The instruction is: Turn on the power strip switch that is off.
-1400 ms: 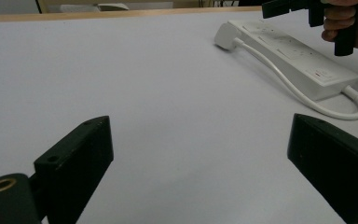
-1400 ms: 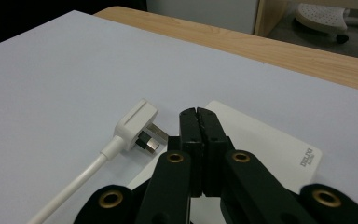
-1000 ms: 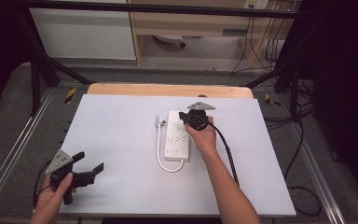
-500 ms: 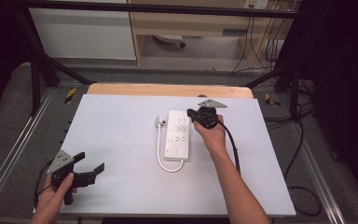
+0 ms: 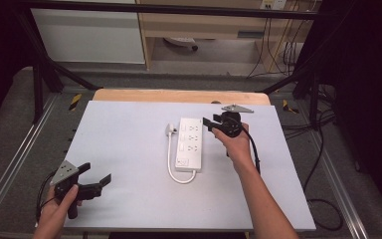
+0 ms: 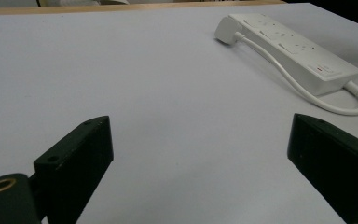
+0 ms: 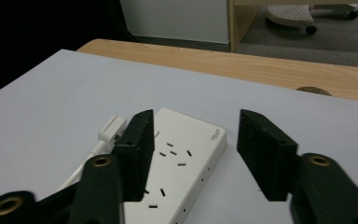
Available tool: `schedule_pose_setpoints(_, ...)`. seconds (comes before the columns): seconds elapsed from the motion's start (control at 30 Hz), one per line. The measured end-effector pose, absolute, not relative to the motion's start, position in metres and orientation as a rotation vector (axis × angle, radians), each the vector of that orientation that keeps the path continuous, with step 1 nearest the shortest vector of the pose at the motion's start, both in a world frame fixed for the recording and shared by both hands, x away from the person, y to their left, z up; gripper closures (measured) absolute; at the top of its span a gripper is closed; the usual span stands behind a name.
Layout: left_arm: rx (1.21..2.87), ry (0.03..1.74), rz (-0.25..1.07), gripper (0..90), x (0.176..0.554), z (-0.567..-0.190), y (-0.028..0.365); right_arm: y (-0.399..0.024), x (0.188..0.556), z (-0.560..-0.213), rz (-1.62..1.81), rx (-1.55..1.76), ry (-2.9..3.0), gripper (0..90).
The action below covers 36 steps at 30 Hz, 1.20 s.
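A white power strip (image 5: 190, 143) lies flat at the table's middle, its cable looping round to a white plug (image 5: 171, 129) beside its far left corner. My right gripper (image 5: 208, 123) hovers just right of the strip's far end, pointing left at it. Its jaws have just been opening and nothing is between them. In the right gripper view the strip (image 7: 182, 163) and plug (image 7: 112, 128) lie below and beyond the parted jaws. My left gripper (image 5: 97, 173) rests open at the front left, far from the strip (image 6: 298, 53).
The white table top (image 5: 129, 149) has a wooden strip (image 5: 179, 95) along its far edge. A metal frame rail (image 5: 10, 164) runs down the left side. Cables (image 5: 323, 149) hang off the right side near the floor.
The right gripper has drawn back to the right and risen slightly from over the strip's far end, and its jaws have parted. The left gripper has stayed put.
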State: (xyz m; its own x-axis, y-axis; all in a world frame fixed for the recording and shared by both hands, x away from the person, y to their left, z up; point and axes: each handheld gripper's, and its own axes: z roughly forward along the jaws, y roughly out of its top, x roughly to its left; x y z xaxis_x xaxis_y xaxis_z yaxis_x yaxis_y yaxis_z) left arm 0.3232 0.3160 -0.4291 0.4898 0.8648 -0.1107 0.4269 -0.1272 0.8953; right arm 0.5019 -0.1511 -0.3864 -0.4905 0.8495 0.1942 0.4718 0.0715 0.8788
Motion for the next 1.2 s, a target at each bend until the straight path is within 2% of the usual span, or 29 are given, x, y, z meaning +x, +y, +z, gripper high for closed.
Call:
schedule_pose_setpoints(0.23,1.740,1.103,0.554,6.8,0.323,-0.429,0.317,-0.156,0.498,-0.382,1.374,1.361,1.969,20.9)
schedule_pose_setpoints(0.47,1.734,1.107,0.555,6.4,0.322,-0.429,0.318,-0.163,0.494,-0.380,1.372,1.385,1.965,11.7)
schedule_pose_setpoints(1.2,1.739,1.109,0.558,6.3,0.323,-0.429,0.319,-0.184,0.468,-0.359,1.440,1.312,1.930,5.0)
